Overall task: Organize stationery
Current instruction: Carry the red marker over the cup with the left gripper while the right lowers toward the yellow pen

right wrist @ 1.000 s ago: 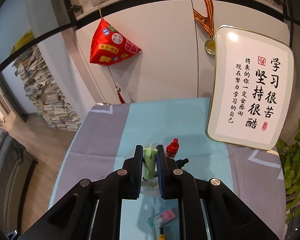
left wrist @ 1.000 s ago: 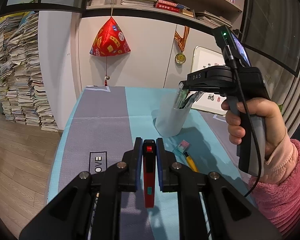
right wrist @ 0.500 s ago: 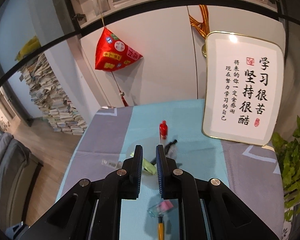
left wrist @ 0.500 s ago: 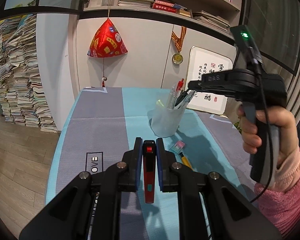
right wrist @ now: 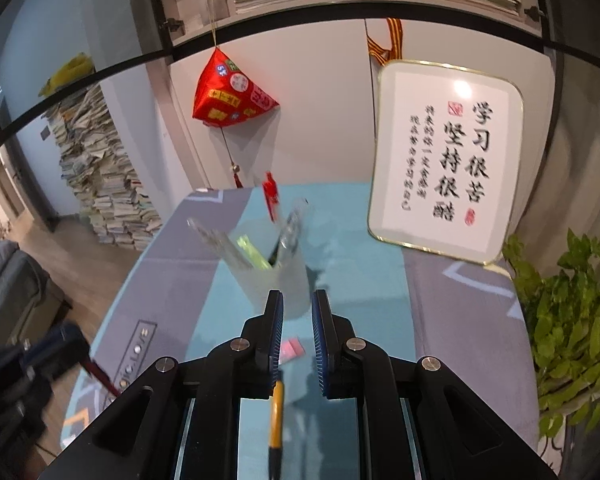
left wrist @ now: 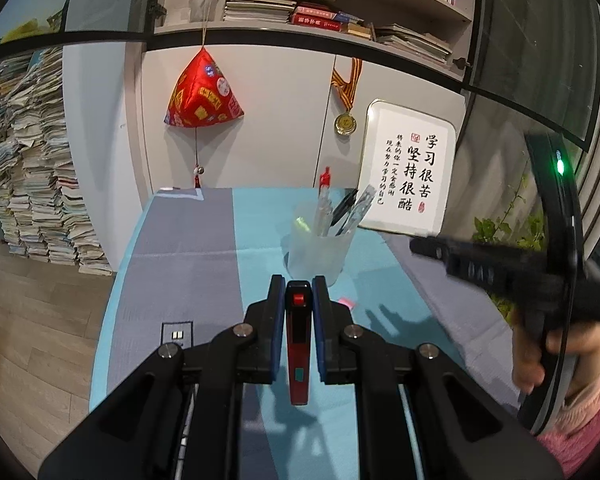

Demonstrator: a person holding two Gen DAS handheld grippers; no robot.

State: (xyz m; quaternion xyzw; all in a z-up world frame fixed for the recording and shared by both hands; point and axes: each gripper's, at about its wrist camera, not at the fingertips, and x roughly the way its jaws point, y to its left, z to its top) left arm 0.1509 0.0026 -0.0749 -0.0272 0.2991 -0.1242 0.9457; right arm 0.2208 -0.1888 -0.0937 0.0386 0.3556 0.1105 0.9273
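Here, a red utility knife is clamped in the left gripper above a teal-and-grey table mat. At twelve o'clock stands the translucent pen cup. The right gripper is nearly closed, empty, over a yellow pen; stacked papers are seen at nine o'clock.

Two wrist fisheyes, both facing cup
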